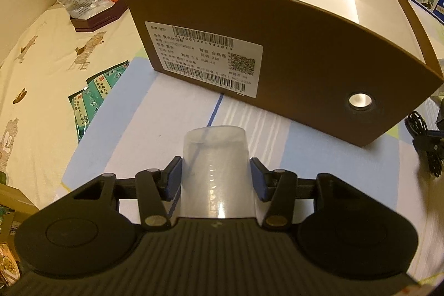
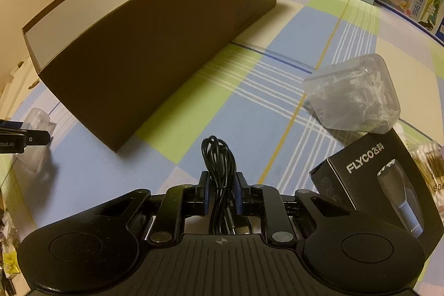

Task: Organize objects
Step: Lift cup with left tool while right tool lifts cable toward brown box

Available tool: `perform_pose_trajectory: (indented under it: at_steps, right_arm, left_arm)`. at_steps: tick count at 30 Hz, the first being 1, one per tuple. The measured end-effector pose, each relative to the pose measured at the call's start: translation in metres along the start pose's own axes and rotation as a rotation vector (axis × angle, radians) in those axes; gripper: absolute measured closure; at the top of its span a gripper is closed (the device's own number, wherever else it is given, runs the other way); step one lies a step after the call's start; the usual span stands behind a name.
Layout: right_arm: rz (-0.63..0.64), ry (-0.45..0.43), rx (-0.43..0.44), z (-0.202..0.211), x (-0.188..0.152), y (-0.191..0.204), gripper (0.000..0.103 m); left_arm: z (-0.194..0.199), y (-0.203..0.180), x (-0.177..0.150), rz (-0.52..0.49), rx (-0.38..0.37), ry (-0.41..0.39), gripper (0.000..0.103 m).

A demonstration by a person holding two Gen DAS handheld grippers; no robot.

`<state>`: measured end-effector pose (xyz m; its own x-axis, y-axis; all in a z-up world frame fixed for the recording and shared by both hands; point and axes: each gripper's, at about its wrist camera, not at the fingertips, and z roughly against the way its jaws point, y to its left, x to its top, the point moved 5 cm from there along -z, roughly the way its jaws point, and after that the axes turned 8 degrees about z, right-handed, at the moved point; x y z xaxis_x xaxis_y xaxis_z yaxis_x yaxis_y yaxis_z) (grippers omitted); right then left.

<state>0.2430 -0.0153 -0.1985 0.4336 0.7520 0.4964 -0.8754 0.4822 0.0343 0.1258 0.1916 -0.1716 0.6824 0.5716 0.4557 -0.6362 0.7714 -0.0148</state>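
L gripper (image 1: 216, 175) clamps translucent plastic cup (image 1: 216, 174), smooth, tapered; matte brown box (image 1: 291, 68) at 12 o'clock. R gripper (image 2: 221, 193) pinches glossy black cable coil (image 2: 219, 171), both angled down; cup contents unclear

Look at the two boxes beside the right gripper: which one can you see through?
The clear box, lying farther from the right gripper with small pale pieces visible inside. The black FLYCO box is opaque and printed.
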Motion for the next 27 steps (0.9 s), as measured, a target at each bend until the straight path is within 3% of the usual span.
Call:
perform_pose_trajectory:
  at_steps: [16,27]
  right_arm:
    - [-0.082,-0.081,0.060,0.043,0.004,-0.007,0.092]
    - [-0.083,-0.073,0.050,0.040,0.006,-0.004,0.093]
  left_arm:
    - [0.035,0.018,0.010,-0.003,-0.015,-0.057,0.056]
    - [0.052,0.021,0.021,-0.011,-0.022,-0.093,0.056]
